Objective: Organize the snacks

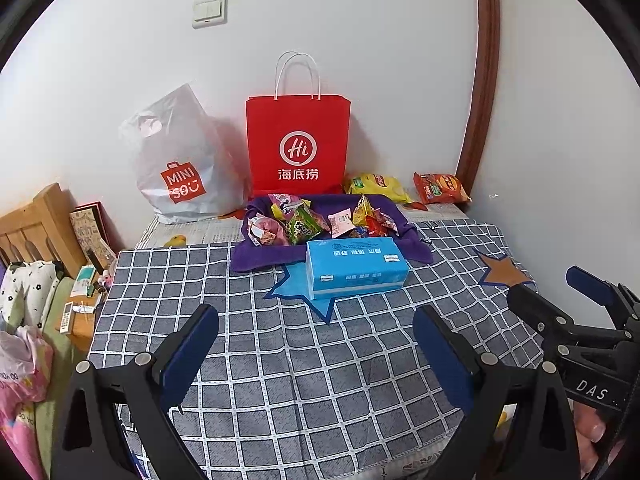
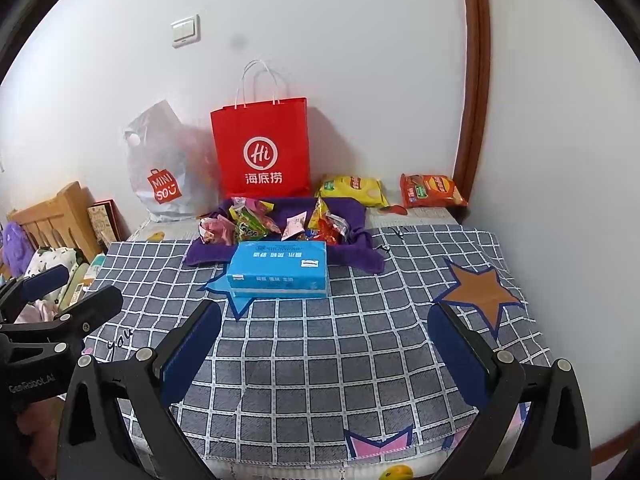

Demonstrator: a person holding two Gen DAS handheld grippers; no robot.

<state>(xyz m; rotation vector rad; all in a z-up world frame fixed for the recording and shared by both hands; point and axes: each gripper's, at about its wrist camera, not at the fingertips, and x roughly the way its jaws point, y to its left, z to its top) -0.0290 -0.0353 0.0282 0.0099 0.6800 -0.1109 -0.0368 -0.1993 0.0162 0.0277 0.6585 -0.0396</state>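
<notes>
Both grippers hover empty over the checked cloth on the table, the left gripper (image 1: 316, 354) and the right gripper (image 2: 324, 350) with jaws spread wide. The snacks (image 1: 316, 220) sit heaped on a purple towel (image 1: 256, 258) behind the blue tissue pack (image 1: 356, 268); I'd approach over the pack (not through it). Small wrappers overlap, so individual packets are hard to tell apart.

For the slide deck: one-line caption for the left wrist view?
Open left gripper faces blue tissue pack, snack pile on purple cloth, red paper bag.
</notes>
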